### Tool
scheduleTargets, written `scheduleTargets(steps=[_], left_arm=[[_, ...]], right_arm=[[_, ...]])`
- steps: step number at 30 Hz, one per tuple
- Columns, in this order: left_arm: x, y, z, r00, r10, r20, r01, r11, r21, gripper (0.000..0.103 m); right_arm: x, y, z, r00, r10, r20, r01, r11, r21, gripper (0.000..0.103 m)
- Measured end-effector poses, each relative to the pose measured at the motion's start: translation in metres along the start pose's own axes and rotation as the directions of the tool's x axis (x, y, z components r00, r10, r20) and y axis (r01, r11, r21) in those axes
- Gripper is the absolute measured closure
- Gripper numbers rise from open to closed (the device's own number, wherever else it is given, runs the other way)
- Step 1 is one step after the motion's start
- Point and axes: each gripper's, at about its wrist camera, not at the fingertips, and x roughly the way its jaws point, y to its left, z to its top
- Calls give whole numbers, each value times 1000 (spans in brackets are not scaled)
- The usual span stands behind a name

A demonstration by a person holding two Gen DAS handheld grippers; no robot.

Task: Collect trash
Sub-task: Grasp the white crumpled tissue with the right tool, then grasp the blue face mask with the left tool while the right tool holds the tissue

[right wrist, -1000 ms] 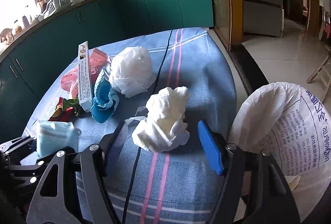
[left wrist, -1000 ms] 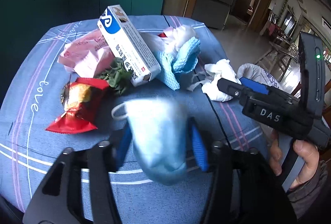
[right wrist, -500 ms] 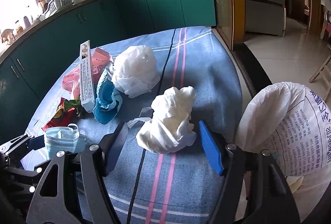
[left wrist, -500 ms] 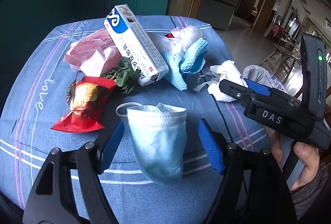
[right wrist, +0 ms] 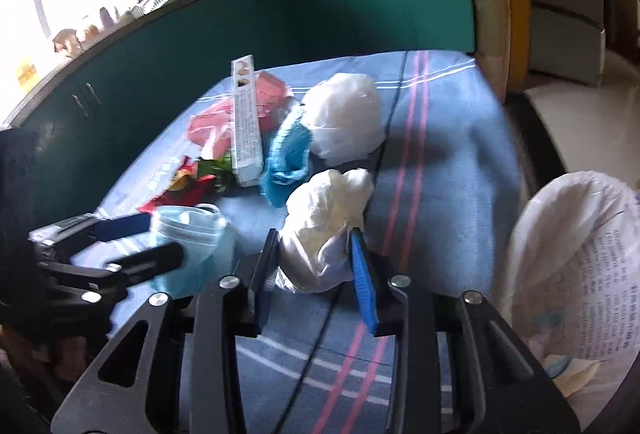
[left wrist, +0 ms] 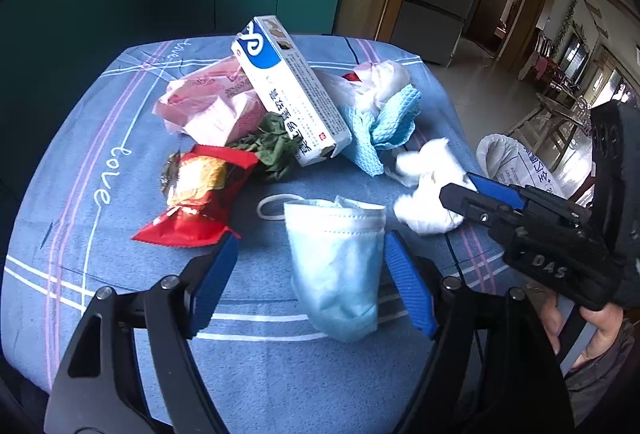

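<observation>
Since a moment ago the right gripper (right wrist: pixel 316 266) has closed its jaws onto the crumpled tissue (right wrist: pixel 324 230), while the left gripper (left wrist: pixel 308 274) stays wide open around the face mask (left wrist: pixel 336 266), the trash bag (right wrist: pixel 576 274) to the right.

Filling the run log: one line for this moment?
left gripper: open around face mask | right gripper: shut on crumpled tissue | trash bag: open

Cloth (left wrist: pixel 100 137): "love" in white script, left of the left claw (left wrist: pixel 308 274).
Right claw (left wrist: pixel 556 254) body: "DAS".
Box (left wrist: pixel 292 93) and sack (right wrist: pixel 592 274): print too small to read.
</observation>
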Motion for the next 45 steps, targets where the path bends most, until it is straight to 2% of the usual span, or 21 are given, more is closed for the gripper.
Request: scheduleTargets(steps=[4, 11, 17, 20, 23, 26, 31, 35, 41, 45], left_arm=[[0, 0, 0, 1000, 8, 3, -8, 1000, 0, 25], [3, 0, -2, 1000, 2, -13, -2, 1000, 0, 25], [5, -7, -6, 1000, -15, -24, 16, 1000, 19, 25], [9, -14, -9, 999, -19, -37, 21, 999, 41, 25], [15, -17, -12, 998, -16, -55, 19, 998, 55, 26], [20, -15, -13, 998, -9, -69, 12, 999, 48, 28], [21, -11, -14, 997, -3, -73, 6, 999, 39, 37], [24, -10, -14, 996, -9, -84, 12, 999, 40, 51], [24, -12, -16, 997, -8, -82, 12, 999, 52, 52], [24, -12, -17, 997, -2, -79, 7, 999, 53, 48]], right_arm=[[1, -6, 0, 996, -85, 15, 85, 996, 23, 47], [-6, -24, 4, 988, -142, 59, 136, 986, 95, 46], [-4, -25, 3, 988, -147, 57, 140, 984, 107, 45], [-4, -21, 3, 986, -155, 64, 148, 984, 96, 35], [-6, -16, 4, 987, -141, 81, 135, 988, 76, 34], [-8, -7, 4, 988, -123, 96, 120, 992, 42, 28], [4, 7, 2, 991, -124, 57, 125, 992, -17, 26], [15, 13, 0, 987, -158, 22, 159, 986, -44, 26], [26, 18, -4, 982, -189, -15, 188, 980, -71, 26], [33, 18, -6, 978, -202, -40, 199, 977, -77, 26]])
